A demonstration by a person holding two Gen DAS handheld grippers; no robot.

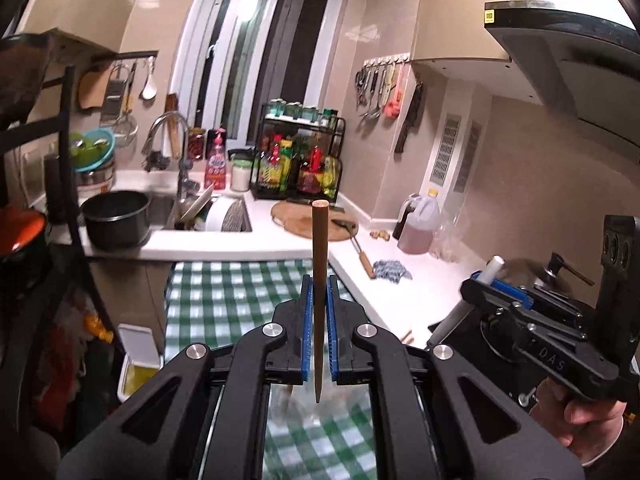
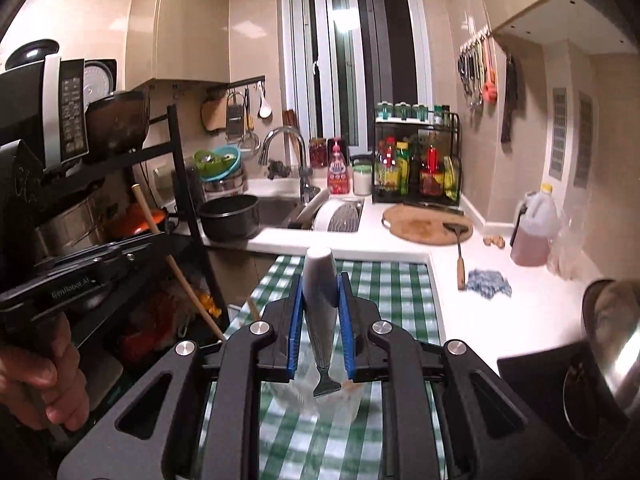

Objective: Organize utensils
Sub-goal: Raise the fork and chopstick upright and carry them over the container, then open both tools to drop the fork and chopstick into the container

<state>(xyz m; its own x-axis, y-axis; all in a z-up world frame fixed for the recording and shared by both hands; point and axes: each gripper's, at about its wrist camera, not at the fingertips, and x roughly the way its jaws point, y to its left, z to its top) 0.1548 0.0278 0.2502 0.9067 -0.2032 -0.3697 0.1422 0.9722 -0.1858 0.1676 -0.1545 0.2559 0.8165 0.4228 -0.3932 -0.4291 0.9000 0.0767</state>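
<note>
My left gripper (image 1: 319, 285) is shut on a brown wooden chopstick (image 1: 320, 264), held upright with its pointed end down, above the green checked cloth (image 1: 224, 292). My right gripper (image 2: 320, 284) is shut on a utensil with a white-capped grey handle (image 2: 318, 276); its metal end (image 2: 326, 386) points down over a clear glass (image 2: 316, 396) standing on the cloth (image 2: 396, 292). The right gripper also shows at the right of the left wrist view (image 1: 496, 280). The left gripper and its chopstick (image 2: 176, 268) show at the left of the right wrist view.
A white counter (image 2: 480, 304) carries a round wooden board (image 2: 424, 224), a wooden-handled spatula (image 2: 460, 248), a blue cloth (image 2: 488, 282) and an oil jug (image 2: 534, 228). A sink (image 2: 276, 208), black pot (image 2: 230, 216) and condiment rack (image 2: 416, 160) stand behind. A black shelf rack (image 2: 176, 184) is left; a steel pot (image 2: 612, 328) is right.
</note>
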